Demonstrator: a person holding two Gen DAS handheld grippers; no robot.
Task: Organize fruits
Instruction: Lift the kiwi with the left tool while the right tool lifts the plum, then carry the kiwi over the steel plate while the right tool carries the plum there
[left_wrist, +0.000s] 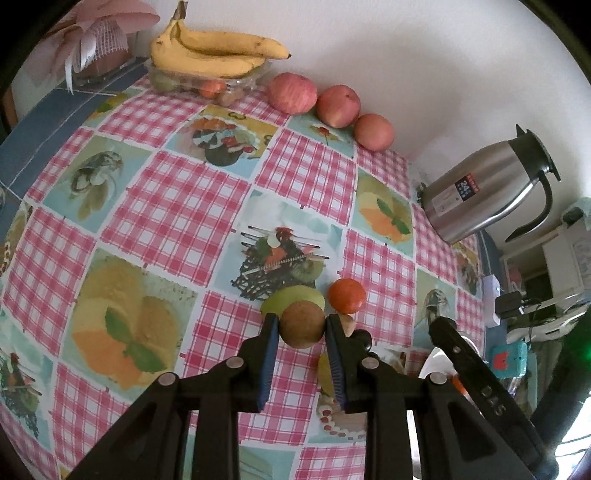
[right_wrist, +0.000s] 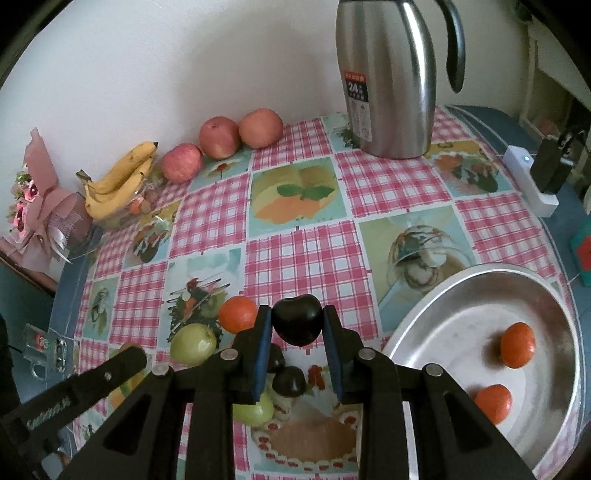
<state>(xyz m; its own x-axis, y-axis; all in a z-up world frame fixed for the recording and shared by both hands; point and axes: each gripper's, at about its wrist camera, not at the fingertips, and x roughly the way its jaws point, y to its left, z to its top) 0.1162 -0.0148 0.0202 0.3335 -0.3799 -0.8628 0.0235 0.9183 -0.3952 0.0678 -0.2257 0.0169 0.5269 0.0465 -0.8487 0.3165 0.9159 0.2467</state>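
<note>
My left gripper (left_wrist: 302, 325) is shut on a round brown fruit (left_wrist: 303, 325), held above the checked tablecloth. Just beyond it lie a green fruit (left_wrist: 293, 297) and an orange tangerine (left_wrist: 347, 296). My right gripper (right_wrist: 296, 320) is shut on a dark plum (right_wrist: 296, 319), also off the table. Below it sit another dark plum (right_wrist: 290, 381), two green fruits (right_wrist: 192, 344) (right_wrist: 255, 410) and a tangerine (right_wrist: 237, 314). At the right, a metal plate (right_wrist: 461, 314) holds two tangerines (right_wrist: 518, 344) (right_wrist: 493, 402). The left gripper's finger (right_wrist: 110, 373) shows at lower left.
Three apples (left_wrist: 292, 91) (left_wrist: 338, 105) (left_wrist: 373, 132) line the wall. Bananas (left_wrist: 218, 51) rest on a clear box of fruit (left_wrist: 207, 83) at the back. A steel thermos jug (right_wrist: 388, 77) stands by the wall. A pink wrapped bouquet (right_wrist: 40, 195) and a white charger (right_wrist: 530, 181) flank the table.
</note>
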